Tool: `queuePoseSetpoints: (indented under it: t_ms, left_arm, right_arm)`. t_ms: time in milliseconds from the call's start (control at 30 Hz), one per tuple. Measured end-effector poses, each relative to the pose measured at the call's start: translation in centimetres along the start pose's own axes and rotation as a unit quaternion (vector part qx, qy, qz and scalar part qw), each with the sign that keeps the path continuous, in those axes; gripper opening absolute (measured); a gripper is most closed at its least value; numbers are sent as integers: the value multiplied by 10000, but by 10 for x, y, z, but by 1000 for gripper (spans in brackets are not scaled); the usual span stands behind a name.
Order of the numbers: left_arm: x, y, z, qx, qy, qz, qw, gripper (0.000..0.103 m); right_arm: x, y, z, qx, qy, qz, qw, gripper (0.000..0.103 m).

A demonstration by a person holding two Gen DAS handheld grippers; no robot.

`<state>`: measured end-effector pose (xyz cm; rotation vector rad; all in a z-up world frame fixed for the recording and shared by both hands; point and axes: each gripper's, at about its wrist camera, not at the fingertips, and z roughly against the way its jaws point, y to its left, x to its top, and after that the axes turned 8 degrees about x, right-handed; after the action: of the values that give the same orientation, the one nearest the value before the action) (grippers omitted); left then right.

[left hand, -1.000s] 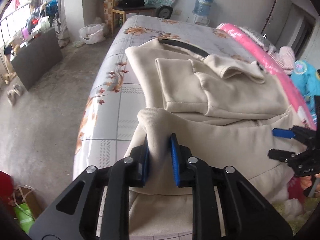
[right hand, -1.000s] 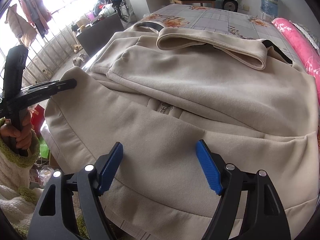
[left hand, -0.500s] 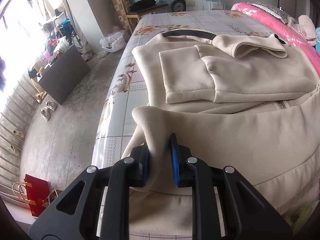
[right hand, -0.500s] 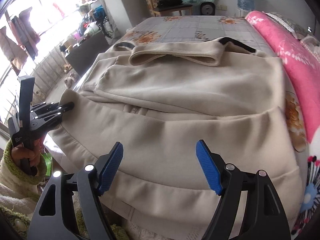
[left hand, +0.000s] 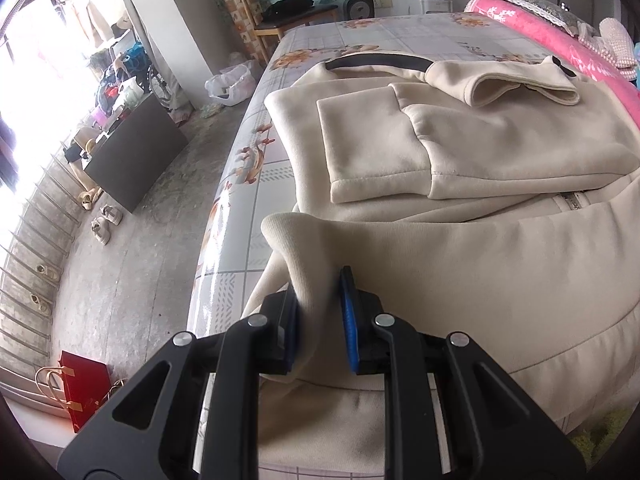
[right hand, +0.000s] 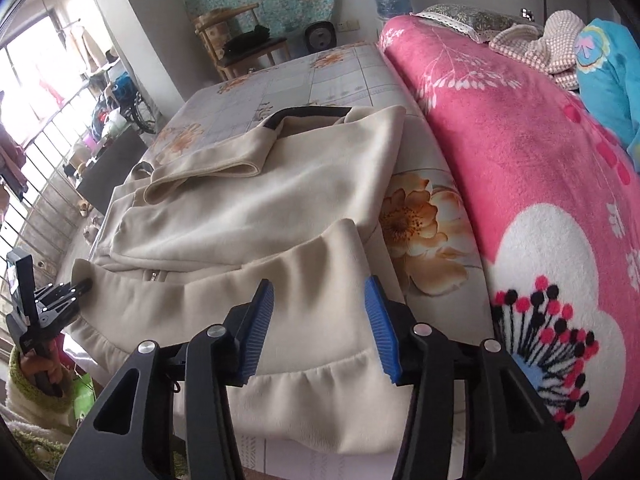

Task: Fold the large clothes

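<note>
A large cream jacket (left hand: 460, 152) lies on the floral bed (left hand: 384, 36), sleeves folded across its body, its hem toward me. My left gripper (left hand: 318, 316) is shut on the hem's left corner, the cloth bunched between its blue pads. In the right wrist view the same jacket (right hand: 248, 204) spreads ahead. My right gripper (right hand: 320, 324) hangs over the hem's right part near its corner. Its jaws are closing, with cloth lying below the gap and the pads (right hand: 256, 328) clear of it. The left gripper (right hand: 60, 300), held by a hand in a green cuff, shows at the far left.
A pink flowered blanket (right hand: 520, 184) and a blue pillow (right hand: 612, 80) crowd the bed's right side. Left of the bed lie bare concrete floor (left hand: 132, 240), a dark cabinet (left hand: 132, 156), shoes and a red bag (left hand: 86, 392). A wooden chair (left hand: 280, 16) stands beyond the bed.
My right gripper has swung right along the hem toward its right corner and its jaws have narrowed. My left gripper keeps its hold on the left corner and has turned a little.
</note>
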<state>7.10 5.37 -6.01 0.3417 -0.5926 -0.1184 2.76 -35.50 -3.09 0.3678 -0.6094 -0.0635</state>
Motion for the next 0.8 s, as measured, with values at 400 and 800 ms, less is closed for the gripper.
queuePoseSetpoints:
  t_ms: [400, 800]
  left_arm:
    - [1, 1, -1, -28, 38, 62, 10000, 18]
    - [1, -1, -2, -26, 50, 0, 10000, 18]
  right_arm:
    - [14, -12, -28, -126, 245, 145, 9995, 42]
    - [5, -12, -31, -231, 517, 236, 9981, 41]
